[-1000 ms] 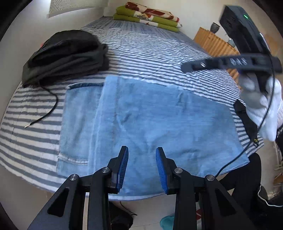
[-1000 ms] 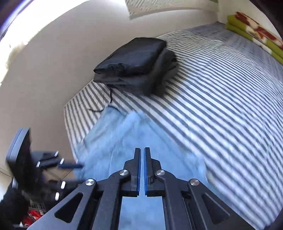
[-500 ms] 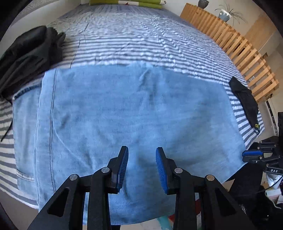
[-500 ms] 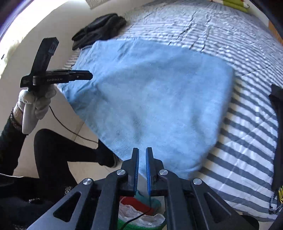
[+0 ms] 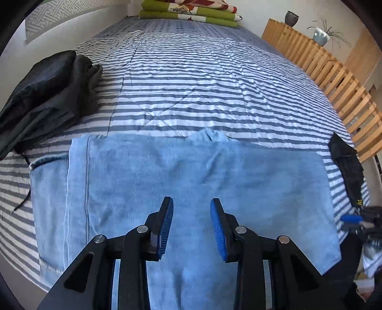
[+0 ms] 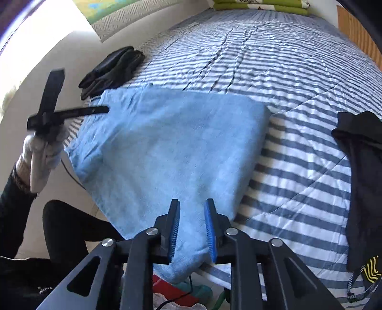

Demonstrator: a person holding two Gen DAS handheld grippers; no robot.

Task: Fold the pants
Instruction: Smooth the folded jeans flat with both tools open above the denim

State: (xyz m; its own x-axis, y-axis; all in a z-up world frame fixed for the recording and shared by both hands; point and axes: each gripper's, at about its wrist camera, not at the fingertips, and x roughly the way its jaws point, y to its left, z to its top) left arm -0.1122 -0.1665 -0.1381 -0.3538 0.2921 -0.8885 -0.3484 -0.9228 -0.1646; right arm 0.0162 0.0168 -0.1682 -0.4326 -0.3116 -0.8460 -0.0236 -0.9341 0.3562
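Note:
Light blue pants [image 5: 191, 171] lie folded flat across the near edge of a striped bed [image 5: 191, 71], waistband and pocket to the left. My left gripper [image 5: 192, 226] hovers open above the pants' near middle, holding nothing. In the right wrist view, my right gripper [image 6: 192, 233] is open at the pants' [image 6: 172, 143] near right corner. That corner hangs over the bed edge between the blue pads [image 6: 173, 229]. A white-gloved hand [image 6: 40, 152] holds the left gripper [image 6: 103, 109] over the pants' left end.
A pile of folded black clothes [image 5: 43, 95] sits left of the pants, with a black cable [image 5: 22, 202] trailing from it. Another black garment [image 6: 363, 178] lies at the bed's right edge. Green and red blankets [image 5: 188, 12] are at the far end. A wooden slatted rail [image 5: 334, 71] runs along the right.
The right gripper, shut before, has opened and come down to the pants' near right corner. The left gripper swung from the pants' left side to face their middle.

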